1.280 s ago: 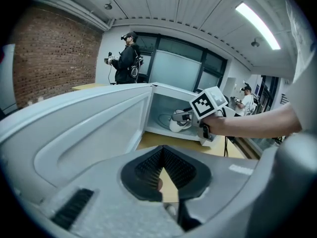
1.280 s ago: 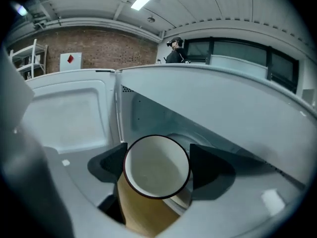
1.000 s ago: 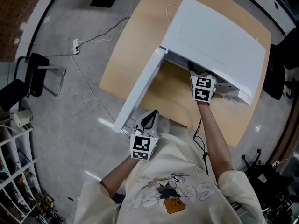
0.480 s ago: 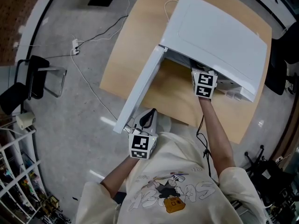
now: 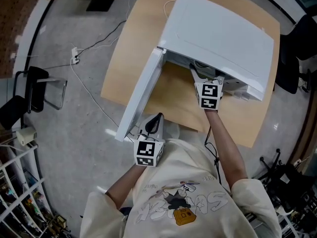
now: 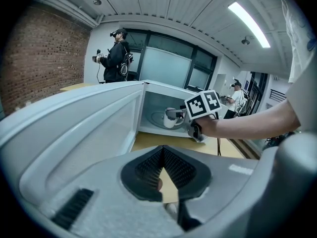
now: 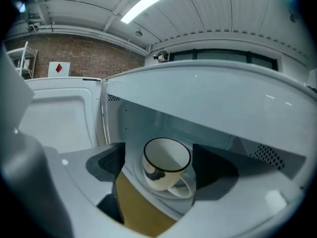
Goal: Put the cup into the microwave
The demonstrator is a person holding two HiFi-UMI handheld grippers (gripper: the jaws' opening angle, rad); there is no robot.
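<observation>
A white microwave (image 5: 218, 33) stands on a wooden table (image 5: 119, 63) with its door (image 5: 141, 95) swung wide. A white cup (image 7: 166, 165) with a dark rim rests upright on the glass turntable (image 7: 148, 195) inside, handle toward me. My right gripper (image 5: 200, 74) reaches into the oven mouth. Its jaws are opening, and the cup stands between the pads (image 7: 111, 165) with a gap on each side. In the left gripper view the cup (image 6: 171, 118) shows just beyond the right gripper (image 6: 181, 115). My left gripper (image 5: 156, 120) hangs by the door's outer end, shut on nothing.
A black chair (image 5: 34, 83) and a white cable (image 5: 94, 93) are on the grey floor at the left. A wire shelf (image 5: 20, 192) fills the lower left corner. Another dark chair (image 5: 292, 58) stands right of the table. Two people (image 6: 118, 53) are far behind the microwave.
My right gripper has drawn back slightly from the oven mouth. The left gripper has stayed where it was. The head view has shifted a little.
</observation>
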